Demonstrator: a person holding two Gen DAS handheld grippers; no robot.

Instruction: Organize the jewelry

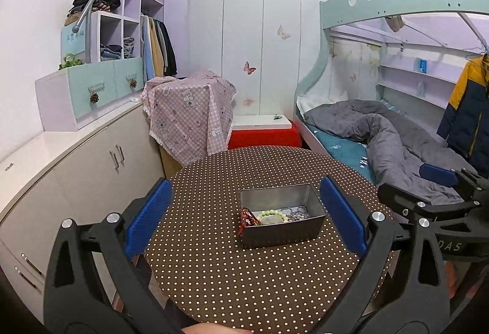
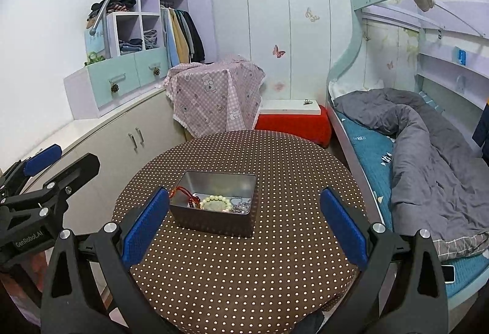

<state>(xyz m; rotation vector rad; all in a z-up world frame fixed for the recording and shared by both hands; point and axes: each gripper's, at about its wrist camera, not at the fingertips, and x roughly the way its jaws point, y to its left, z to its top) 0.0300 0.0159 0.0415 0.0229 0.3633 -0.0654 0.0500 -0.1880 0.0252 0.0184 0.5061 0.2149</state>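
A grey metal tin (image 1: pixel 282 230) (image 2: pixel 214 219) stands open on the round brown polka-dot table (image 1: pixel 244 279) (image 2: pixel 259 272). Inside lie a pale green bead bracelet (image 1: pixel 273 215) (image 2: pixel 217 202), a red corded bead piece (image 1: pixel 248 217) (image 2: pixel 188 196) draped over the tin's left rim, and a silver chain (image 1: pixel 297 213) (image 2: pixel 241 205). My left gripper (image 1: pixel 246 211) is open and empty, held above the table with the tin between its blue pads. My right gripper (image 2: pixel 244 222) is open and empty, the tin just left of centre between its pads.
A low white cabinet (image 1: pixel 91 162) runs along the left. A bunk bed with a grey quilt (image 2: pixel 428 156) is on the right. A cloth-covered stand (image 1: pixel 189 110) and a red box (image 1: pixel 264 138) stand behind the table.
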